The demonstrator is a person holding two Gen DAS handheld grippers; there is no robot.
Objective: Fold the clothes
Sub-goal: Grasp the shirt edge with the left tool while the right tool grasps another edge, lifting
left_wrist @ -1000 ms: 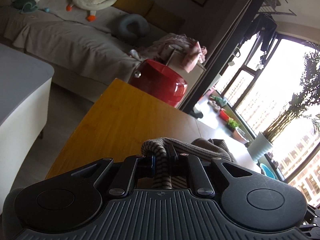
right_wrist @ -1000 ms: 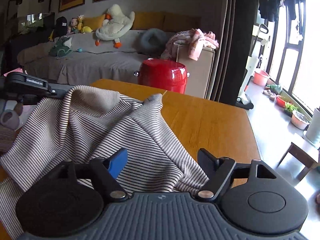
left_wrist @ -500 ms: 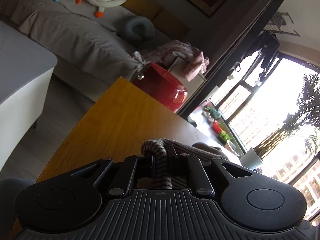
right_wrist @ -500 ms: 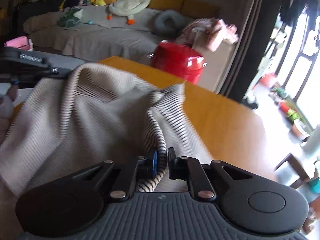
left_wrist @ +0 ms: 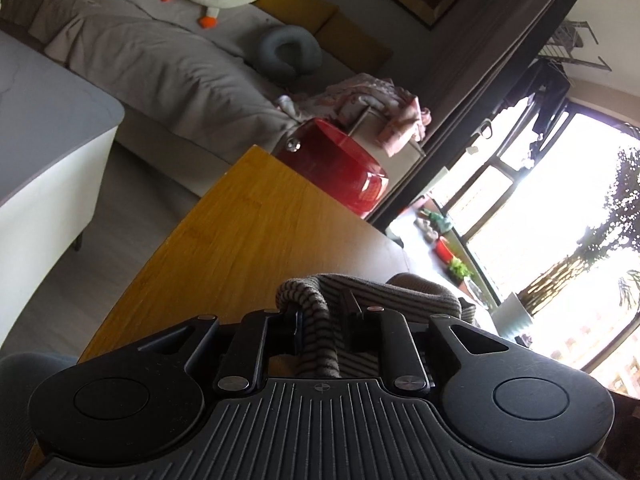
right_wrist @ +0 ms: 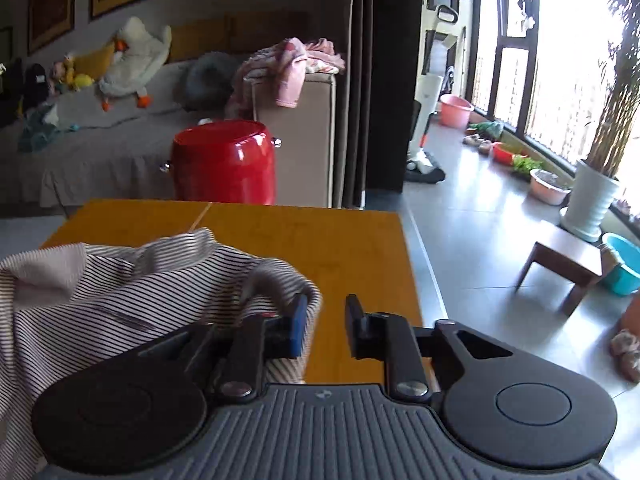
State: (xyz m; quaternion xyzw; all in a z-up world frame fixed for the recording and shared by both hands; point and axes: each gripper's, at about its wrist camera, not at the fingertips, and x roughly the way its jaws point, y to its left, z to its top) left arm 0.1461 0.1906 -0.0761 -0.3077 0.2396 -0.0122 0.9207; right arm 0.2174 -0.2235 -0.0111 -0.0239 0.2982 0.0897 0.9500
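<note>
A beige shirt with thin dark stripes [right_wrist: 120, 300] lies rumpled on the wooden table [right_wrist: 340, 240], at the left of the right wrist view. My right gripper [right_wrist: 326, 320] is open and its jaws are opening. Bare table shows between the fingers, and the shirt's edge rests against the blue left pad [right_wrist: 298, 324]. In the left wrist view a rolled fold of the shirt [left_wrist: 312, 320] sits between the fingers of my left gripper [left_wrist: 325, 320]. Its jaws are opening: the fold leans on the left finger, with a small gap to the right one.
A red drum-shaped stool [right_wrist: 224, 160] stands past the table's far edge, before a grey sofa [left_wrist: 140, 60] with plush toys and pink laundry. A white table [left_wrist: 40, 120] is at left. A low wooden stool [right_wrist: 568, 256], basins and a potted plant [right_wrist: 592, 200] stand by the window.
The right gripper shut on the shirt, swung to the right, then let go; its jaws now stand apart. The left gripper's jaws have widened around the fold they were clamping.
</note>
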